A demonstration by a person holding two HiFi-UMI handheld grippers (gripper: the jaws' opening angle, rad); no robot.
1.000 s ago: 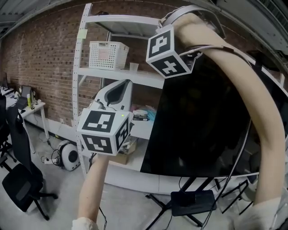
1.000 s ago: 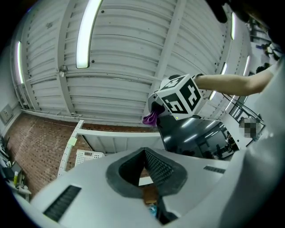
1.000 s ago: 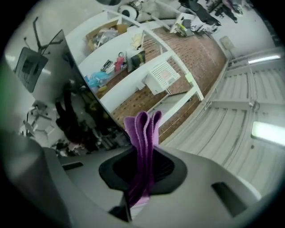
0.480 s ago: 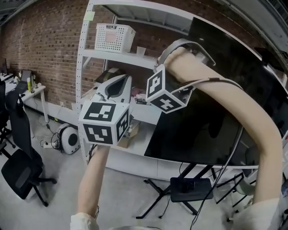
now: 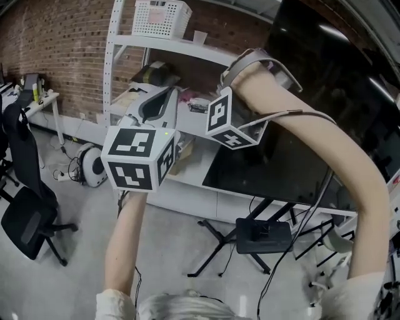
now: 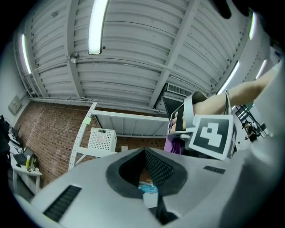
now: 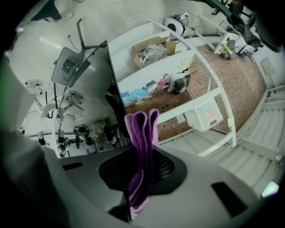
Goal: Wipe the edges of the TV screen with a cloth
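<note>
The big black TV screen (image 5: 312, 119) stands on a tripod stand at the right. My right gripper (image 7: 143, 149) is shut on a folded purple cloth (image 7: 141, 127), whose tip sits at the TV's dark left edge (image 7: 116, 104). In the head view only that gripper's marker cube (image 5: 227, 123) shows, at the screen's left edge, with its jaws hidden behind it. The left gripper view catches the cloth (image 6: 171, 143) beside that cube. My left gripper (image 6: 144, 153) is shut with nothing in it. It hovers left of the TV (image 5: 161, 103), pointing up toward the shelves.
A white shelf rack (image 5: 115, 69) with a white basket (image 5: 161, 14) and clutter stands against the brick wall, just left of the TV. Stand legs, a black box (image 5: 263, 235) and cables lie below the screen. A black office chair (image 5: 25, 212) is at the far left.
My right gripper has come down the TV's left edge with the cloth, from near the top corner to lower on the edge. The head view has tilted downward. The left gripper stayed about where it was.
</note>
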